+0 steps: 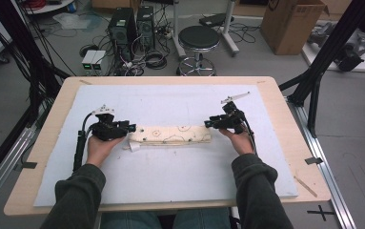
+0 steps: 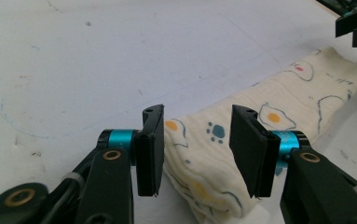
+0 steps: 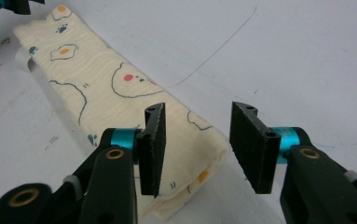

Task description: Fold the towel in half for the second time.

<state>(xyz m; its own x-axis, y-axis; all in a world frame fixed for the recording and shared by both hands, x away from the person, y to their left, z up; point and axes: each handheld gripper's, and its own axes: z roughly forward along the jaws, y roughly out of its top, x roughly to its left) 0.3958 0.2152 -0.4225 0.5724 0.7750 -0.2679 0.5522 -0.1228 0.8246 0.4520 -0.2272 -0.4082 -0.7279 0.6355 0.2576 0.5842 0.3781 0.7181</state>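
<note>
Folded cloth [image 1: 173, 135], cream with a fried-egg print, lies as a long strip across the middle of the white mat [image 1: 170, 100] on the table [image 1: 56, 107]. Left gripper [image 1: 128, 128] sits at its left end, right gripper [image 1: 207, 123] at its right end; both point inward, held low and level. Jaws on both stand parted, cloth between or just below them, not pinched. Judged step: release after a fold. Next move likely calls for re-gripping the ends for another fold.

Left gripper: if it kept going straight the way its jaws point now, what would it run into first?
Most likely the folded cloth. The left gripper has its jaws open, with the cloth's near end lying between and just beyond them on the white mat. Whether the pads already touch it is unclear.
</note>
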